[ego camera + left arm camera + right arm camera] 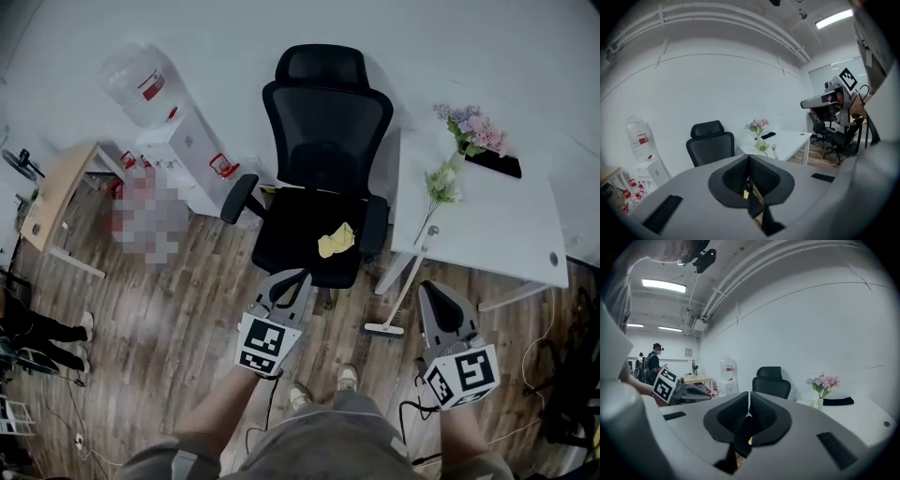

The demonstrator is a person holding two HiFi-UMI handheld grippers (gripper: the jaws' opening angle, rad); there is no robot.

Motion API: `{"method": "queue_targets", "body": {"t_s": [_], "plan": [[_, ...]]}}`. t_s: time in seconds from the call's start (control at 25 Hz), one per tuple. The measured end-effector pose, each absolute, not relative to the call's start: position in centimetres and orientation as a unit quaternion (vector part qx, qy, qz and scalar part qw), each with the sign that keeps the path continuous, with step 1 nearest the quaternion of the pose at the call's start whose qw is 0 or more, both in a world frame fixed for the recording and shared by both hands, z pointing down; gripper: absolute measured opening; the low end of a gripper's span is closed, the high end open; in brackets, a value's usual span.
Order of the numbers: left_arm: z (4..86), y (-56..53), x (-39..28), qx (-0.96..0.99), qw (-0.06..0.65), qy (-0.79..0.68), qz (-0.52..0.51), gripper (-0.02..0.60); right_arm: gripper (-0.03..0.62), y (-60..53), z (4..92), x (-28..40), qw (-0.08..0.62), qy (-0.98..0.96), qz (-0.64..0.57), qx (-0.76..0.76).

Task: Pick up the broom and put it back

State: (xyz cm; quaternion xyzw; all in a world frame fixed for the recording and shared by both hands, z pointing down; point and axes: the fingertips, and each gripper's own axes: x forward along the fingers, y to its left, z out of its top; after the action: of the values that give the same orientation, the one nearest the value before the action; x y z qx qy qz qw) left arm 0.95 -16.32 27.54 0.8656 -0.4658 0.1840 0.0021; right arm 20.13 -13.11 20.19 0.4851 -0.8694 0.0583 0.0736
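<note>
**A:** Broom (pixel 408 281) first: where is it?

**B:** Propped at the near left corner of the counter (pixel 487 225). The top of its handle seems to rest on the counter's edge, and its head sits on the wooden floor (pixel 187 309) just in front of that corner. Nothing has hold of it.

**A:** And the two grippers?

**B:** The left gripper (pixel 292 281) is well to the left of the counter, in front of the black chair (pixel 323 131). Its fingers (pixel 733 176) are pressed together with nothing between them. The right gripper (pixel 431 289) is in front of the counter's near edge, beside the broom's head but apart from it. Its fingers (pixel 764 416) are closed as well, on nothing.

**A:** So is the job finished or not begun?

**B:** I'd judge it finished. A broom leaning against the counter with both grippers empty looks like one that has been put back. These views can't rule out the other reading, though. If that corner of the counter isn't its proper place, the whole pick-up and return is left to do.
</note>
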Motion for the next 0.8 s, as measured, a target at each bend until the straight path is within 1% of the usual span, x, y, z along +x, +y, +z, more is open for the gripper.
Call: {"method": "queue_targets", "body": {"t_s": [0.24,0.48,0.8], "plan": [[24.6,-12.1,-1.2,0.865,-0.006,-0.474,0.162,0.017,0.035,-8.9,17.7,16.2,0.064,-0.899,0.047,0.431],[22.2,-8.6,-2.5,0.866,-0.015,-0.478,0.149,0.017,0.035,-6.1,18.3,12.6,0.068,-0.917,0.056,0.39],[21.0,-6.5,-4.7,0.858,-0.017,-0.493,0.141,0.017,0.035,-5.4,18.1,10.9,0.06,-0.922,0.058,0.379]]}}
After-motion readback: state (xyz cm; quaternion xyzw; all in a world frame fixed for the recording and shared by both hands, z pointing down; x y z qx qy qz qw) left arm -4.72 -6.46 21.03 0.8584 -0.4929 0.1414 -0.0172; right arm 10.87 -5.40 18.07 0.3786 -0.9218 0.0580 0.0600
